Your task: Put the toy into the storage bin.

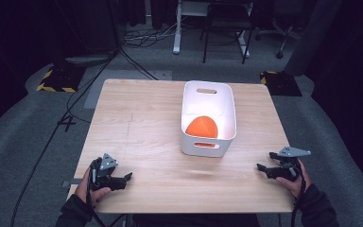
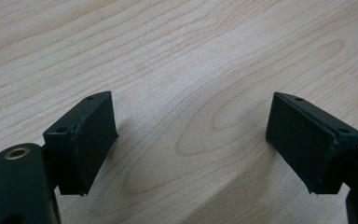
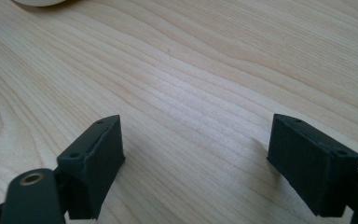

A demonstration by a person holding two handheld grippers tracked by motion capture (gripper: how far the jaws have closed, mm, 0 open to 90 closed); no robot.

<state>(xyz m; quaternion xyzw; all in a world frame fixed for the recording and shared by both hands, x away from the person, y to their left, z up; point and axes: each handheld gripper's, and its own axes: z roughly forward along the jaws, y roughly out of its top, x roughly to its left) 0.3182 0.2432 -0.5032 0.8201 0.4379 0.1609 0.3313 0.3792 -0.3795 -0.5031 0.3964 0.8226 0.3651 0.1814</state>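
A white plastic bin (image 1: pixel 208 118) with handle cut-outs stands right of the table's middle, and an orange rounded object (image 1: pixel 202 126) lies inside it. My left gripper (image 1: pixel 128 177) rests near the table's front left corner, held by a hand, jaws pointing right. In the left gripper view the left gripper (image 2: pixel 191 135) is open with bare wood between its jaws. My right gripper (image 1: pixel 260 168) sits near the front right edge, pointing left toward the middle. It stands open in the right gripper view (image 3: pixel 196 154), nothing between its jaws.
The light wooden table (image 1: pixel 137 127) stands on grey floor. Cables (image 1: pixel 75 99) run along the floor at the left. A dark chair (image 1: pixel 224 28) and a white desk leg (image 1: pixel 176 28) stand behind the table. A corner of the bin (image 3: pixel 39 2) peeks in at the top left.
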